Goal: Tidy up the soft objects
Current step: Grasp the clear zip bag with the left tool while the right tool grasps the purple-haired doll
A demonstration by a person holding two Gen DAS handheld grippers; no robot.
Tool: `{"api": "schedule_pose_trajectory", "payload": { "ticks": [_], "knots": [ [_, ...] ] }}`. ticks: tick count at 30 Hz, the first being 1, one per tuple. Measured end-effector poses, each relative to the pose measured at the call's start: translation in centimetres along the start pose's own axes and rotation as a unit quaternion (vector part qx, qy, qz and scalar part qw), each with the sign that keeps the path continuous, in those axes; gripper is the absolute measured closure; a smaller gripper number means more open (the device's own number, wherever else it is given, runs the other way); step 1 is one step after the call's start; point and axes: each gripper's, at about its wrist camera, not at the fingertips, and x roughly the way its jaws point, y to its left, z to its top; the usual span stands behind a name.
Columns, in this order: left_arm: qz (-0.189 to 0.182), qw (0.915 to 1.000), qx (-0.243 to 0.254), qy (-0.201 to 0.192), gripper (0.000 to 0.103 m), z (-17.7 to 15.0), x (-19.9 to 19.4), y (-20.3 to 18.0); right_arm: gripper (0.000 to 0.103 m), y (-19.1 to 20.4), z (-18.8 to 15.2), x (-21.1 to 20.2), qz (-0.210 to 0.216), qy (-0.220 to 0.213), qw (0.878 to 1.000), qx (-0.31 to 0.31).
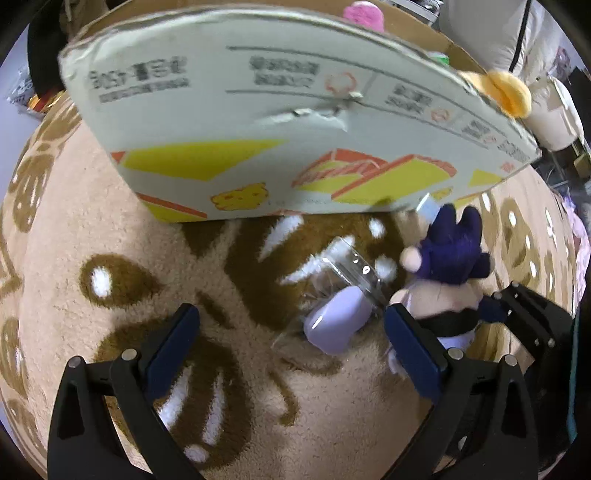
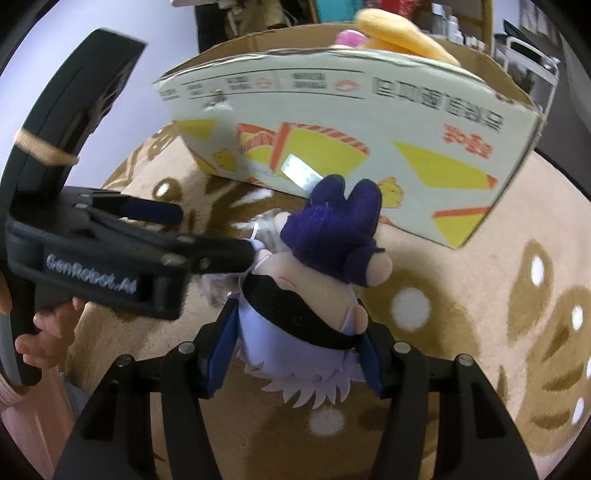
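Observation:
A plush doll (image 2: 317, 280) with dark purple hair, a lilac dress and a black belt is held above the carpet. My right gripper (image 2: 291, 350) is shut on its body. The doll also shows at the right of the left wrist view (image 1: 448, 273), with the right gripper's fingers (image 1: 517, 302) behind it. My left gripper (image 1: 291, 332) is open and empty, beside the doll, over a clear plastic package with a lilac item (image 1: 340, 314) on the carpet. It shows from the side in the right wrist view (image 2: 207, 232). An open cardboard box (image 1: 258, 122) (image 2: 351, 118) stands beyond.
A pink plush (image 1: 364, 13) and a yellow plush (image 1: 506, 92) stick out of the box top; they also show in the right wrist view (image 2: 399, 31). The beige and brown patterned carpet (image 1: 110, 240) covers the floor. Shelves and clutter stand behind the box.

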Motion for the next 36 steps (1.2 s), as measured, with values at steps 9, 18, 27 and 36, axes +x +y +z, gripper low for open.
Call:
{"api": "schedule_pose_trajectory", "payload": {
  "ticks": [9,18,27,36],
  "knots": [
    [0.010,0.9996,0.026,0.008,0.004,-0.3,1.1,-1.5,0.041,-0.5,-0.6,-0.8,-0.027,0.016,0.999,0.017],
    [0.034,0.9979,0.052,0.017,0.004,-0.5,2.5,-4.9,0.040,-0.8,-0.5,-0.2,-0.024,0.020,0.999,0.024],
    [0.054,0.9964,0.060,0.026,0.003,-0.5,4.7,-6.2,0.040,-0.1,-0.9,0.6,-0.026,0.032,0.999,0.014],
    [0.060,0.9964,0.056,0.021,0.003,-0.3,5.7,-6.2,0.040,-0.1,-1.0,0.7,-0.027,0.031,0.999,0.017]
  ]
}}
